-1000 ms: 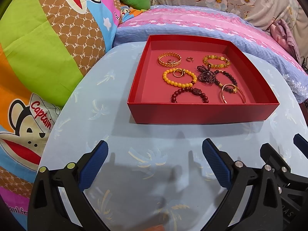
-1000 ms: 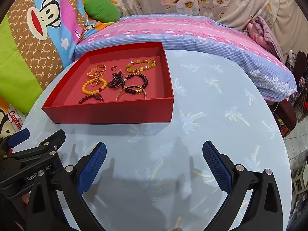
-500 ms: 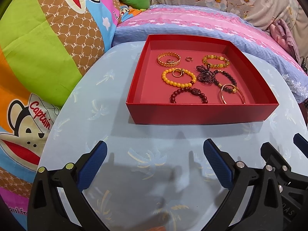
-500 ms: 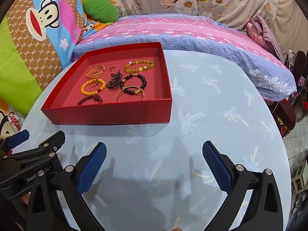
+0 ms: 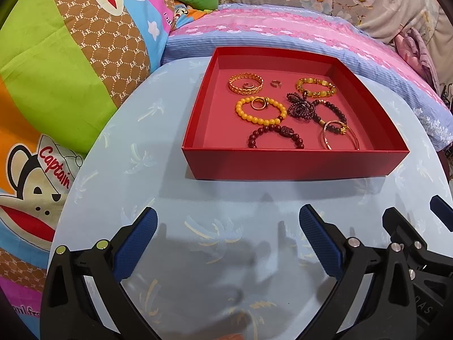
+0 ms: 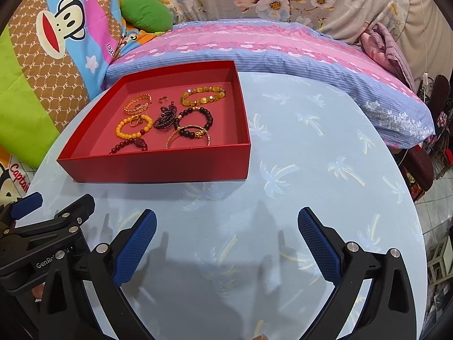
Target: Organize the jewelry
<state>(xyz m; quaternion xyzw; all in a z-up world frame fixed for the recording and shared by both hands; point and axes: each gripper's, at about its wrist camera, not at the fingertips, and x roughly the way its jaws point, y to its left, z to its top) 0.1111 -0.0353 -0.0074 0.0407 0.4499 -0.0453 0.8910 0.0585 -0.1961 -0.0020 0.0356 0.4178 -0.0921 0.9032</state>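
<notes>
Only the right wrist view shows floor tiles [image 6: 436,198] beyond the round blue table [image 6: 297,147]; left gripper [image 5: 226,240] and right gripper [image 6: 226,240] gape wide, empty, short of the red tray [image 5: 294,164]

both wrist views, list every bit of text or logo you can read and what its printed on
"Captain" in red on the cartoon monkey's cap, colourful monkey-print cushion.
"PF" repeated across the same cushion's brown honeycomb band.
"GenRo", rest hidden, white on the left gripper's black body.
"AS", partial, on the right gripper's black body, seen from the left wrist.
"Da...", cut off, on the blue cushion patch.
Nothing readable on the red cardboard jewelry tray.
</notes>
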